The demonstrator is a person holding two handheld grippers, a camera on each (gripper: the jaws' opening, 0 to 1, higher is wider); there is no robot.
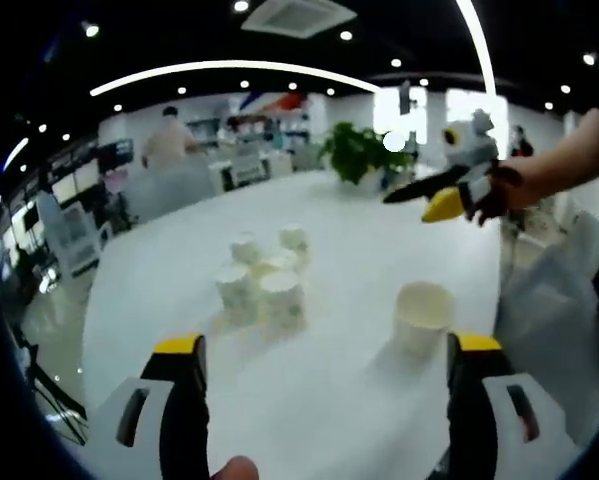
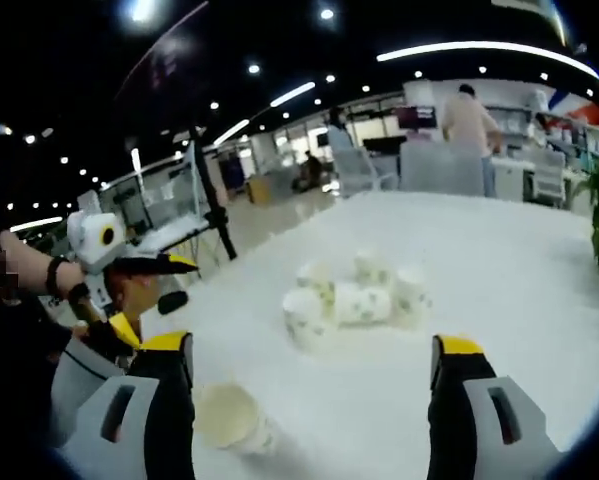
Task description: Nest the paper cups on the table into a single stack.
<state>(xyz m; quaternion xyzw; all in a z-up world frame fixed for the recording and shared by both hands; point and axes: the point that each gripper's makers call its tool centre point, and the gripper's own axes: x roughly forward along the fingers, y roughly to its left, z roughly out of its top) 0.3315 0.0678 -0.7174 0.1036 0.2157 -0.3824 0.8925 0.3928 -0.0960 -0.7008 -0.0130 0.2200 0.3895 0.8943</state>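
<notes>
Stretching away from both cameras, a long white glossy surface (image 1: 359,260) runs toward a bright open-plan room with ceiling spotlights, curved light strips, desks and chairs. A green leafy potted plant (image 1: 357,150) stands at the surface's far end, and a person in a light top (image 1: 167,140) stands beyond it. Near the middle sits a cluster of white patterned paper cups (image 1: 264,275), most upright and touching; in the right gripper view one cup (image 2: 364,302) lies on its side. A single plain white paper cup (image 1: 422,315) stands apart, nearer the cameras. The left gripper (image 1: 324,385) is spread wide, grasping nothing. The right gripper (image 2: 309,385) also gapes, released, above the surface.
</notes>
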